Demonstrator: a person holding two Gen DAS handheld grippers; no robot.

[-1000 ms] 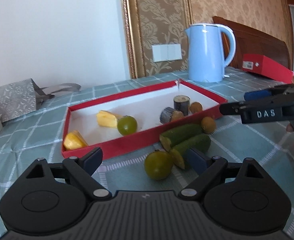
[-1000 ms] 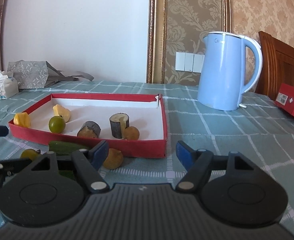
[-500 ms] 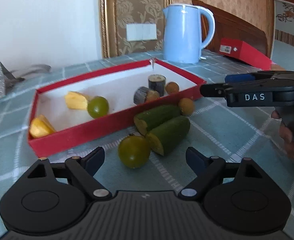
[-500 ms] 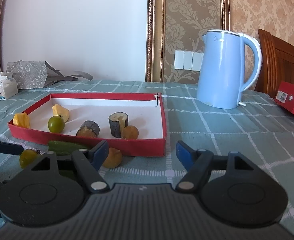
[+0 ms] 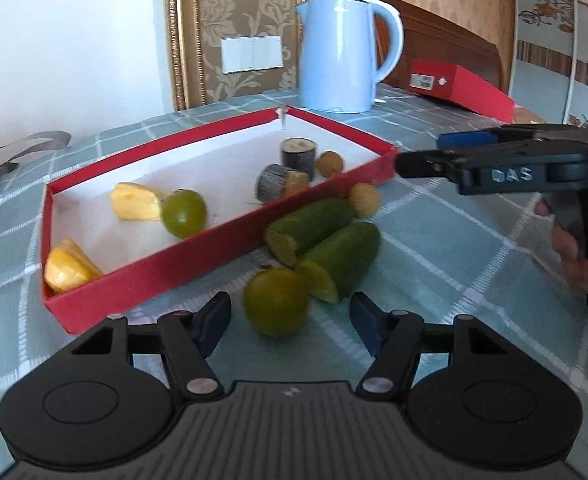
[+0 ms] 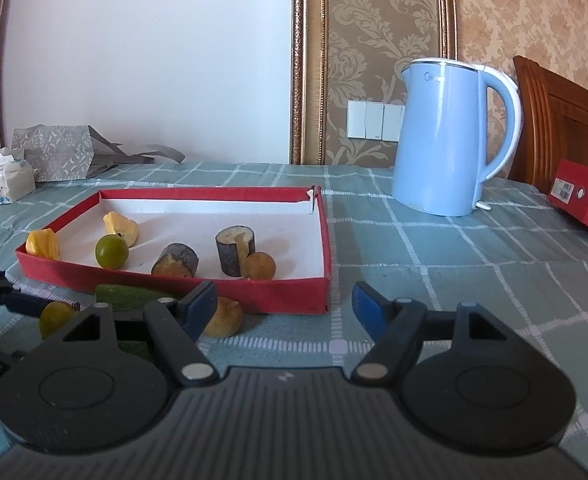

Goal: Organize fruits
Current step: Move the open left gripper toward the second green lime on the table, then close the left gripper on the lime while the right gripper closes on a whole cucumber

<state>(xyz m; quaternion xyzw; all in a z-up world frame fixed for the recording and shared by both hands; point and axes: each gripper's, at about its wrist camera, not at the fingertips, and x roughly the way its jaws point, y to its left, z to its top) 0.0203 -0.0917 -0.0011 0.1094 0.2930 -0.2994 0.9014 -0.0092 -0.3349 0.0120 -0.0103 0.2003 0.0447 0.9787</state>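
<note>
A red tray (image 5: 198, 254) (image 6: 278, 292) with a white floor holds two yellow fruit pieces, a green round fruit (image 5: 184, 213), two dark cut stubs and a small brown fruit. On the cloth in front of it lie a green round fruit (image 5: 276, 301), two cucumber halves (image 5: 340, 256) and a small brown fruit (image 5: 364, 199) (image 6: 224, 317). My left gripper (image 5: 290, 322) is open, its fingers on either side of the loose green fruit. My right gripper (image 6: 284, 306) is open and empty, just right of the loose brown fruit; it also shows in the left wrist view (image 5: 418, 156).
A blue kettle (image 6: 452, 136) stands behind the tray's right corner. A red box (image 6: 582, 200) lies at the far right. A tissue pack (image 6: 2, 182) and a grey paper bag (image 6: 54, 152) sit at the back left. A wooden chair back (image 6: 566, 116) stands behind the table.
My left gripper has moved forward to the loose green fruit, which now sits between its open fingers. My right gripper has barely moved.
</note>
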